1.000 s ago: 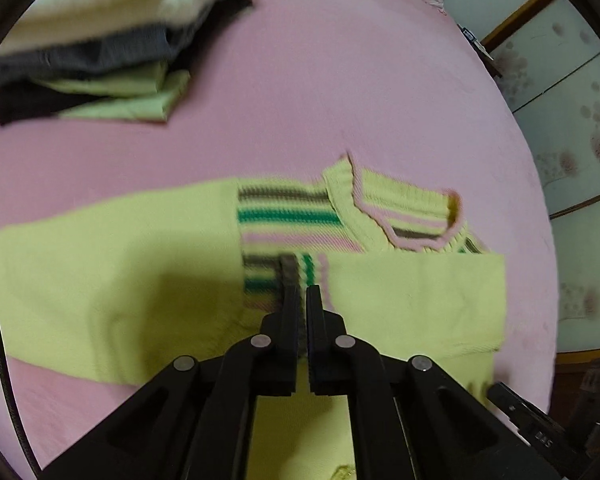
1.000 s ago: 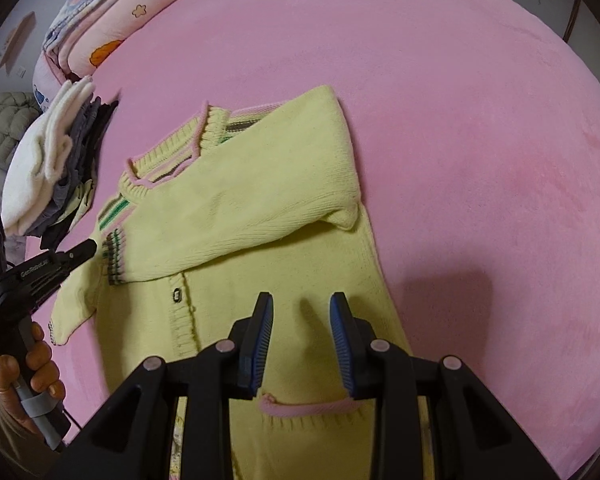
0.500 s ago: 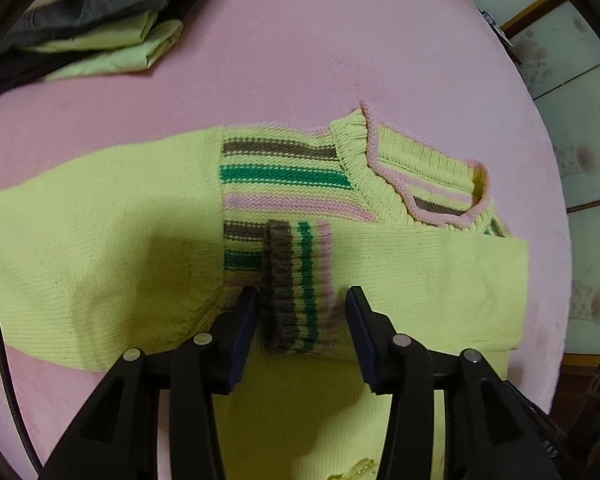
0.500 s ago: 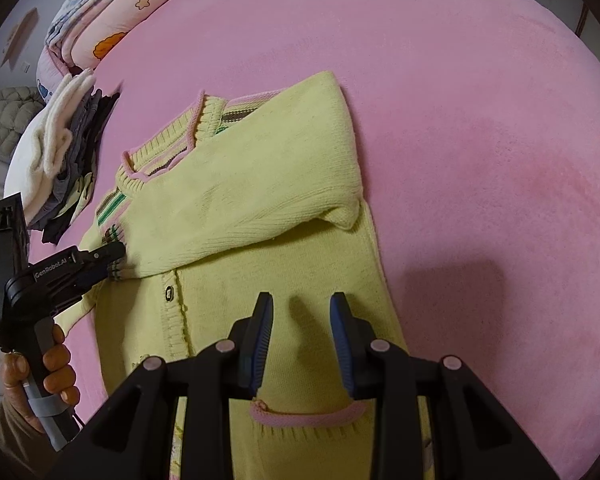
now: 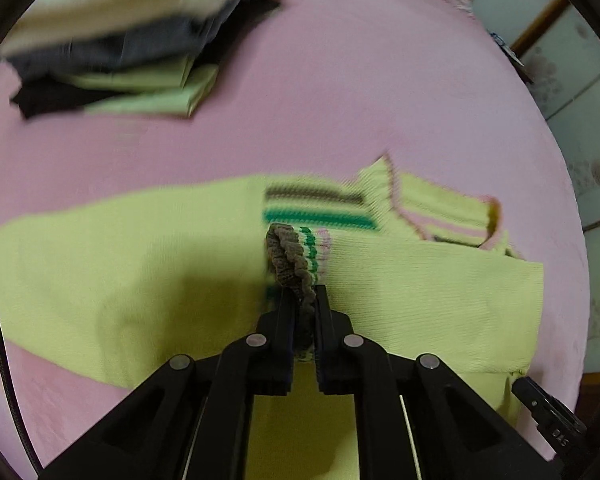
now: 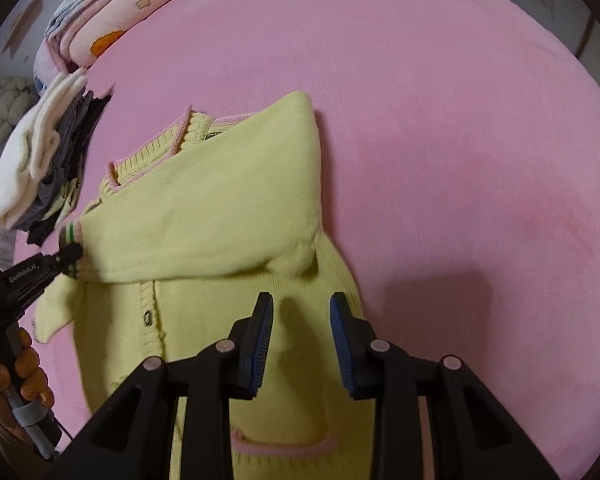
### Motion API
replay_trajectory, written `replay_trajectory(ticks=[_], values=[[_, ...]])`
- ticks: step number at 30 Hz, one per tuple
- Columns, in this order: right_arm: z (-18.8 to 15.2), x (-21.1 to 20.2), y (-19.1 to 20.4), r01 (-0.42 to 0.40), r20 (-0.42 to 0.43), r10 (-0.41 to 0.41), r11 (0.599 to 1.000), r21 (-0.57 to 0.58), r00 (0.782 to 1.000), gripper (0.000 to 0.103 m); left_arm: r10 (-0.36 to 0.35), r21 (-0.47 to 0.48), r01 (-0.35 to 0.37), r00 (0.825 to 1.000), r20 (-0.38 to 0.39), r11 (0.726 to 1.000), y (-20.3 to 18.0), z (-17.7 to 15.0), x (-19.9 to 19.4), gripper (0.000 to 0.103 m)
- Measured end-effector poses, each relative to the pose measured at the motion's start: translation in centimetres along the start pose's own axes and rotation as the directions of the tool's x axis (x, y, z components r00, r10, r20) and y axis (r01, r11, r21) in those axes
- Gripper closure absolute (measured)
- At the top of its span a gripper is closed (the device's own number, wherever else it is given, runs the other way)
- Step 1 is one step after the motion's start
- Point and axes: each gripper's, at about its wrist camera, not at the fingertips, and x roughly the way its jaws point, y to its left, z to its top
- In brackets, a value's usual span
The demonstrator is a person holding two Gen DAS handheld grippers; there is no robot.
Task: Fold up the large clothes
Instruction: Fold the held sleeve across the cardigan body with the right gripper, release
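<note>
Pink bed [image 6: 440, 128] carries the yellow cardigan [image 6: 220, 216]; my left gripper [image 5: 303, 304] has just closed, pinching its striped cuff [image 5: 290, 260] at 12 o'clock; my right gripper [image 6: 302, 336] hovers spread, empty.

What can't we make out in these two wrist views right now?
- Left wrist view: stack of folded clothes is motion-blurred; the items can't be counted.
- Left wrist view: lower cardigan hidden behind the left tongs, which are shut on the striped cuff.
- Right wrist view: cardigan hem cut off by the frame edge and the open right tongs.
- Right wrist view: button is too small for detail.
</note>
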Motion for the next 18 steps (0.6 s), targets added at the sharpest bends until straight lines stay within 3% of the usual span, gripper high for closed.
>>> replay_trajectory(ticks=[5, 10, 13, 16, 18], values=[[0.5, 1.2, 2.2, 0.122, 0.053, -0.115, 0.982, -0.143, 0.992, 0.074, -0.02, -0.002, 0.02, 1.0, 0.003, 1.0, -0.2, 0.2, -0.1, 0.095], [0.9, 1.9, -0.3, 0.096, 0.052, -0.097, 0.995, 0.028, 0.994, 0.084, -0.019, 0.014, 0.019, 1.0, -0.013, 1.0, -1.0, 0.1, 0.8, 0.092], [0.7, 1.9, -1.5, 0.068, 0.038, -0.073, 0.992, 0.109, 0.997, 0.085, 0.014, 0.051, -0.013, 1.0, -0.026, 0.999, -1.3, 0.1, 1.3, 0.084], [0.7, 0.8, -1.2, 0.073, 0.023, -0.076, 0.992, 0.103, 0.997, 0.085, 0.011, 0.055, -0.008, 0.999, -0.053, 0.998, -1.4, 0.3, 1.2, 0.081], [0.7, -0.8, -0.3, 0.081, 0.058, -0.084, 0.995, 0.063, 0.995, 0.084, -0.01, 0.047, 0.012, 0.999, -0.053, 0.999, -1.2, 0.5, 0.8, 0.076]])
